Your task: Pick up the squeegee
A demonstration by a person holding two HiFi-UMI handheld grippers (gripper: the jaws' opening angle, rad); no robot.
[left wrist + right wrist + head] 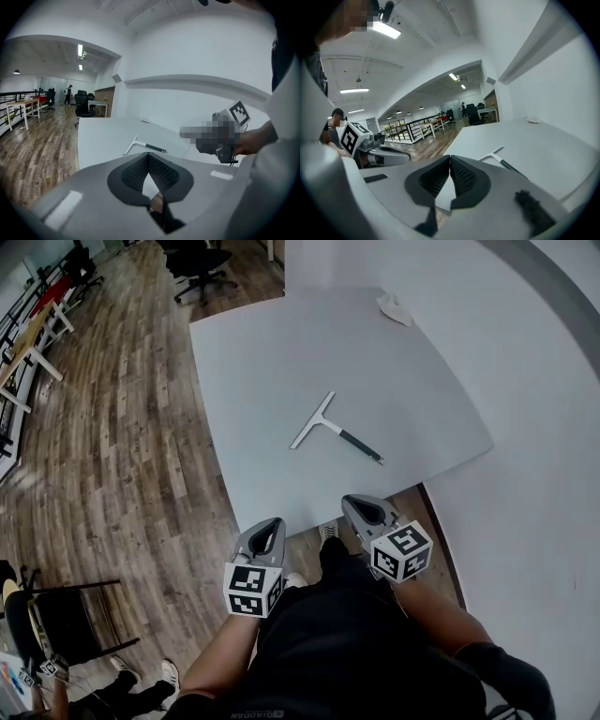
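Note:
The squeegee point(326, 424) lies flat on the grey table point(272, 352), its pale blade to the left and its dark handle pointing toward the near right edge. It also shows in the left gripper view point(140, 145) and in the right gripper view point(499, 157), well ahead of both sets of jaws. My left gripper point(271, 522) and right gripper point(350, 502) hover close to my body, short of the table's near edge. Both are shut with nothing in them, tips touching point(148, 154) point(450, 158).
A crumpled white cloth point(394, 307) sits at the table's far right corner. A white wall point(544, 427) borders the table on the right. Wooden floor point(122, 427) runs along the left, with an office chair point(202, 263) beyond and a black chair point(56, 615) near left.

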